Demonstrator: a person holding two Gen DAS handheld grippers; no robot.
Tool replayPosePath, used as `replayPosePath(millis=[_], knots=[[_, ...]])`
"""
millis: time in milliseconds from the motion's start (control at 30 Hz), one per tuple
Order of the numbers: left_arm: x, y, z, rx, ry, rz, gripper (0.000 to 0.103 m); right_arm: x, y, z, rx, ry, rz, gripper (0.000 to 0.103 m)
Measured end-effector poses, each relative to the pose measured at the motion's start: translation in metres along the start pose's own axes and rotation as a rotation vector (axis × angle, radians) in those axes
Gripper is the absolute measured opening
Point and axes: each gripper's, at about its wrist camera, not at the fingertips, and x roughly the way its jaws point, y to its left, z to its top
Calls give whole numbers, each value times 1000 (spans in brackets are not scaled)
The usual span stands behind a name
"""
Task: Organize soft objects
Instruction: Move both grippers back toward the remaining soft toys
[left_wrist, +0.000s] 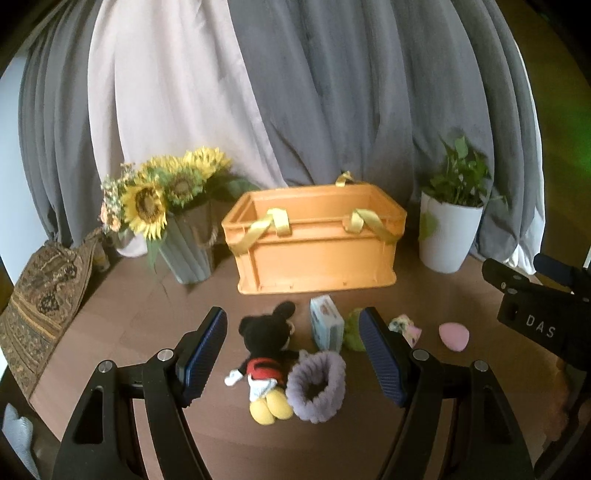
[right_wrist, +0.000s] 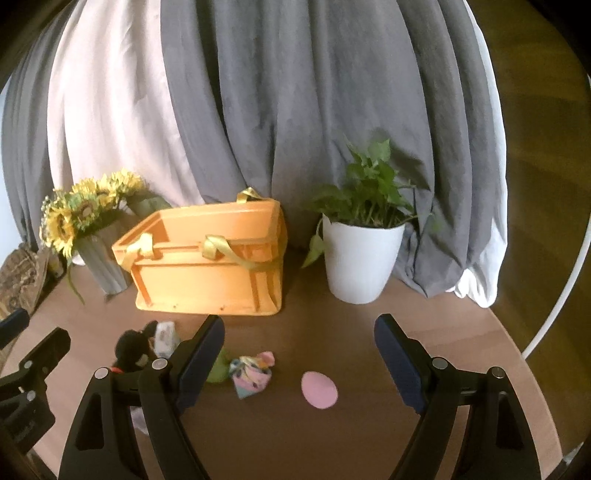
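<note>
My left gripper (left_wrist: 291, 350) is open above the round wooden table, its jaws wide around a black mouse plush (left_wrist: 266, 362) lying on its front and a purple fuzzy scrunchie (left_wrist: 317, 384), touching neither. A pale blue tissue pack (left_wrist: 325, 328), a green soft thing (left_wrist: 352, 330), a patterned cloth bundle (left_wrist: 405, 326) and a pink egg-shaped sponge (left_wrist: 453, 335) lie in a row further right. My right gripper (right_wrist: 299, 365) is open too, with the pink sponge (right_wrist: 319, 389) and the cloth bundle (right_wrist: 251, 373) on the table between its fingers. An orange crate (left_wrist: 317, 254) with yellow ribbon handles stands behind.
A vase of sunflowers (left_wrist: 166, 206) stands left of the crate and a white potted plant (left_wrist: 448, 229) right of it. Grey and white curtains hang behind. A patterned cushion (left_wrist: 40, 314) rests at the table's left edge. The table edge (right_wrist: 532, 369) curves close on the right.
</note>
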Motion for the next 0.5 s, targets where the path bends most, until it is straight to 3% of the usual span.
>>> replayPosePath(millis=[500], knots=[[40,-17,-46,-10,164,27,73,47,-17,-41,-7,139,21,84]])
